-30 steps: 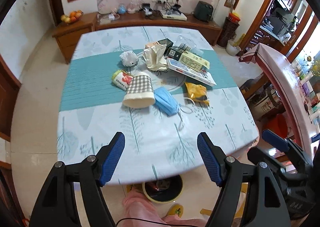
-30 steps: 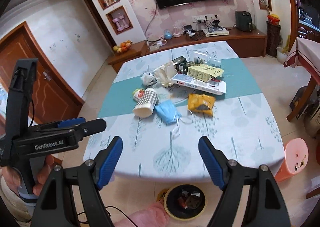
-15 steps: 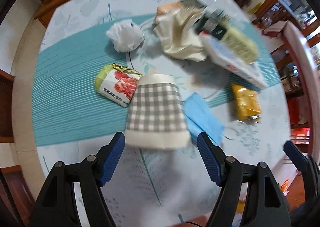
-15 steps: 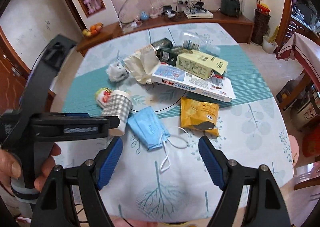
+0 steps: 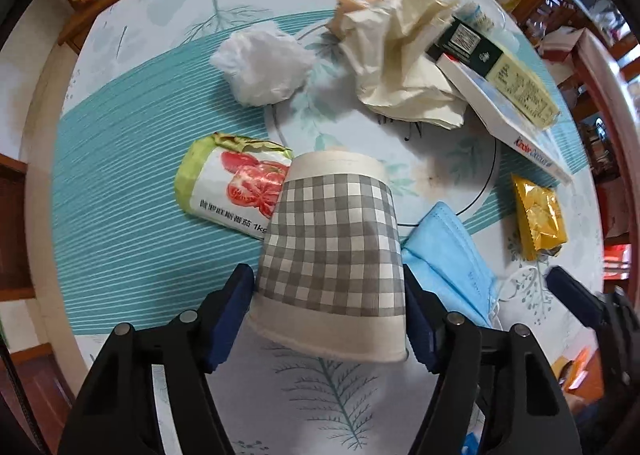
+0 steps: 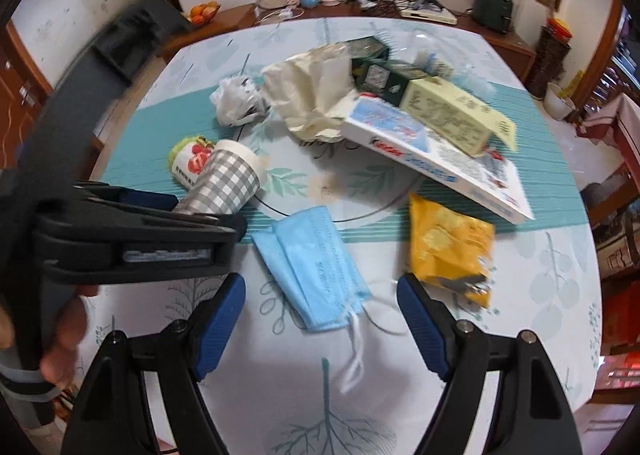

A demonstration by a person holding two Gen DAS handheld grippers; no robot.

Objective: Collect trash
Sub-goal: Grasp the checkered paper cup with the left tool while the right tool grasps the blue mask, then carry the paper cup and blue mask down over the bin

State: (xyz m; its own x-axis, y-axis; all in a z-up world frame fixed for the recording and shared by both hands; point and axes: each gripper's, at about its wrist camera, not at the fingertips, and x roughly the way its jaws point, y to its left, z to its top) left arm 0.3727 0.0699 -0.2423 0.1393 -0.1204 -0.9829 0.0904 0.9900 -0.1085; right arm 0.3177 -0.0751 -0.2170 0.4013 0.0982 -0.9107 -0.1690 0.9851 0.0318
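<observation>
A grey checked paper cup (image 5: 332, 255) lies on its side on the table, its wide end between the fingers of my left gripper (image 5: 330, 319). The jaws stand open on either side of it, close to its walls. The cup also shows in the right wrist view (image 6: 226, 183). My right gripper (image 6: 322, 323) is open and empty above a blue face mask (image 6: 316, 275). A yellow snack packet (image 6: 448, 251) lies to the right of the mask. A tomato wrapper (image 5: 228, 187) lies behind the cup on the left.
Further back lie a crumpled white bag (image 5: 262, 63), cream paper (image 5: 404, 67), a white Kinder chocolate box (image 6: 436, 159) and green cartons (image 6: 440, 103). A wooden sideboard (image 6: 400, 19) stands behind the table. The table edge (image 6: 592, 335) curves off at the right.
My left gripper has moved forward and down until the checked cup sits between its fingers. My right gripper has moved closer over the blue mask.
</observation>
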